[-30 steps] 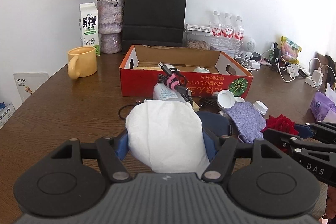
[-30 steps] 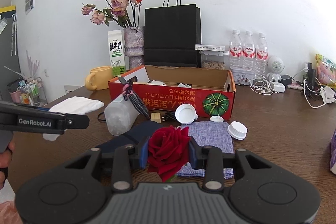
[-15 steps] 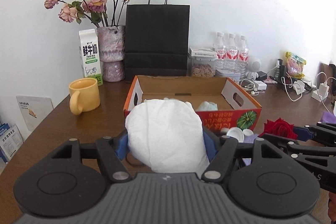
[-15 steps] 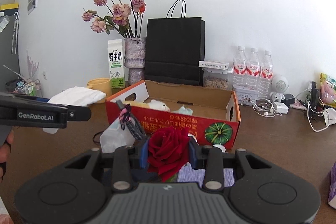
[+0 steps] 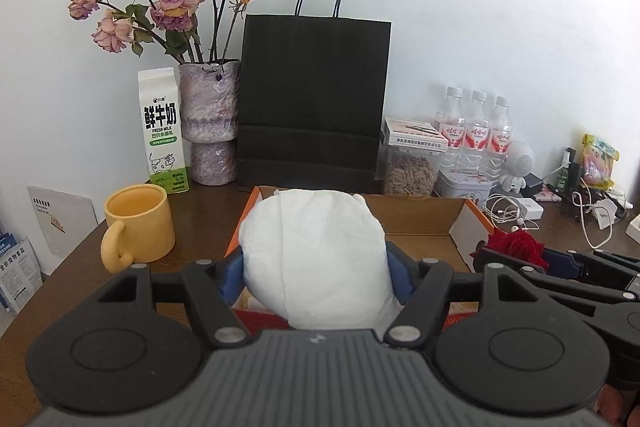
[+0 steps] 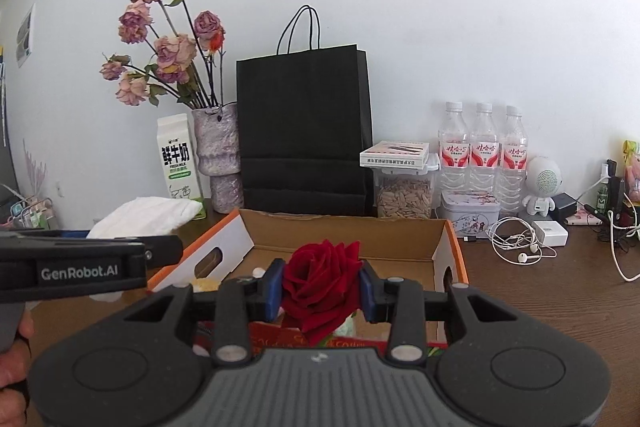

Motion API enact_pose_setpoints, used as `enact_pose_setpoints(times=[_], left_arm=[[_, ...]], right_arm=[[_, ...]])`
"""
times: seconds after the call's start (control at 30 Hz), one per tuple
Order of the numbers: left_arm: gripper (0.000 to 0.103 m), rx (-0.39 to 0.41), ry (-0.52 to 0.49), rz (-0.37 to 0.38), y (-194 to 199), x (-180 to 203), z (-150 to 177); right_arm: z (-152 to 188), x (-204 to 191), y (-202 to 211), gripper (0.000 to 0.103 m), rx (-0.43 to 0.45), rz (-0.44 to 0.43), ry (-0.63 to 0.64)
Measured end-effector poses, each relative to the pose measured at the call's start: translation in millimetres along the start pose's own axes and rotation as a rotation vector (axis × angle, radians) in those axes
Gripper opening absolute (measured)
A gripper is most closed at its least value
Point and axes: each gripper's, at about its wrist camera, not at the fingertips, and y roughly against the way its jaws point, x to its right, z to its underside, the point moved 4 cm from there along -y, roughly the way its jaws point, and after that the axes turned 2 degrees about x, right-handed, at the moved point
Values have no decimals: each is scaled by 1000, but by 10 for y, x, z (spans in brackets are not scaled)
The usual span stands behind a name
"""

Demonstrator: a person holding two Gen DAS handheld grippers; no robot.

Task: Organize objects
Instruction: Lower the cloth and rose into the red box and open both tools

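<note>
My left gripper [image 5: 314, 273] is shut on a white folded cloth [image 5: 316, 255] and holds it above the near left part of the open cardboard box [image 5: 424, 223]. The cloth also shows in the right wrist view [image 6: 148, 215]. My right gripper [image 6: 320, 289] is shut on a red rose [image 6: 320, 283] and holds it over the near edge of the same box [image 6: 344, 231]. The rose also shows at the right of the left wrist view [image 5: 516, 245]. The box floor is mostly hidden behind the held things.
A yellow mug [image 5: 138, 227] stands left of the box. Behind it are a milk carton [image 5: 162, 131], a vase of dried roses [image 5: 208, 123], a black paper bag [image 5: 314, 99], a seed jar [image 5: 410, 171], three water bottles [image 6: 482, 155], a white speaker [image 6: 542, 187] and cables [image 6: 516, 239].
Both grippers have risen and moved forward from the clutter in front of the box to above the box. The cloth and the rose stay gripped.
</note>
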Motion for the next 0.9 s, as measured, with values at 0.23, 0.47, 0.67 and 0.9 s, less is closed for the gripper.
enact_pose_setpoints(times=[0.23,0.47,0.67,0.9], left_arm=[[70,-33,37,-25,-468,-26,-97],[70,-38,96,-44,-817,-100,-158],[70,-72,75,-33,-1043,-41,-152],[103,-77,59,-18,-1120,-27,-122]], right_arm=[[-69,71,-512,36,-12,21,-23],[-58,118,-898,36,-26,34,-50],[13,201,-1127,36,-70,50,-44],[79,256,-1203,74,-113,109,-39]])
